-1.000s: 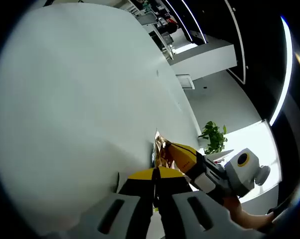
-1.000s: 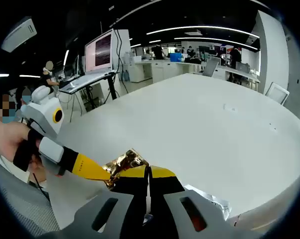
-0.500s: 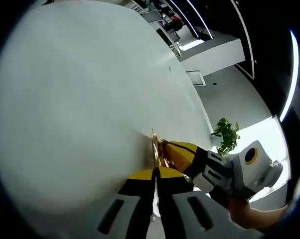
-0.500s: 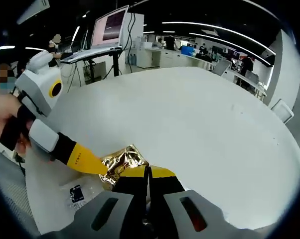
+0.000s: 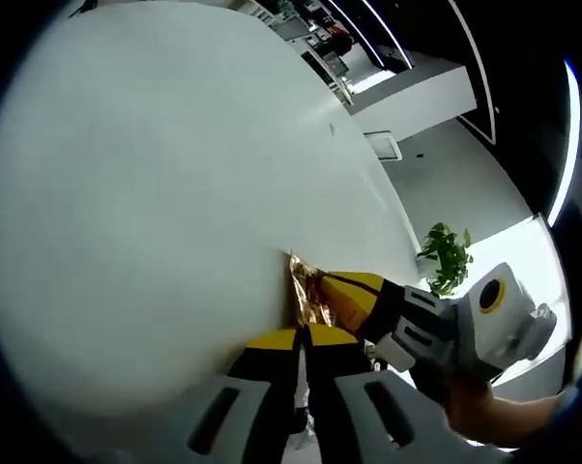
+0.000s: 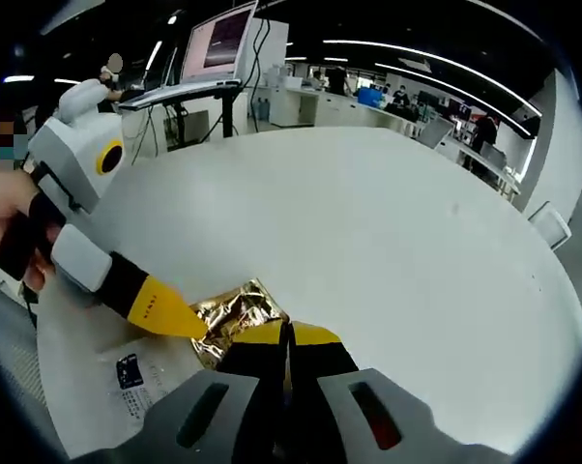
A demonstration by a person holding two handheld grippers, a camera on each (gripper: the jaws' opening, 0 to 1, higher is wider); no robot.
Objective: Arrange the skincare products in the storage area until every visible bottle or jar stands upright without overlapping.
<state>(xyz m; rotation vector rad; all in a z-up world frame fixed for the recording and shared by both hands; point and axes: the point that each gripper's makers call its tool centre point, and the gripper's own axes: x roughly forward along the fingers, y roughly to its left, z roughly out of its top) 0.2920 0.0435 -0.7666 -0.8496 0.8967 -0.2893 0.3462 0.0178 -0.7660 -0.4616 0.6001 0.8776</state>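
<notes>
Over the white table (image 6: pixel 388 242), gold foil packet (image 6: pixel 235 314) pinched by closed left gripper (image 6: pixel 206 336) and closed right gripper (image 5: pixel 308 307), both jaws clamped together.

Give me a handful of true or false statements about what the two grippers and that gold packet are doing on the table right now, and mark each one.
1. Both grippers meet at the crinkled gold foil packet. True.
2. The right gripper stands wide open. False: its fingers are closed together at the packet's edge.
3. The white table carries upright bottles and jars. False: none show on it; the gold packet and a clear wrapper with a printed label lie there.
4. The left gripper comes in from the left of the right gripper view, held by a hand. True.
5. A potted plant stands beyond the table. True.
</notes>
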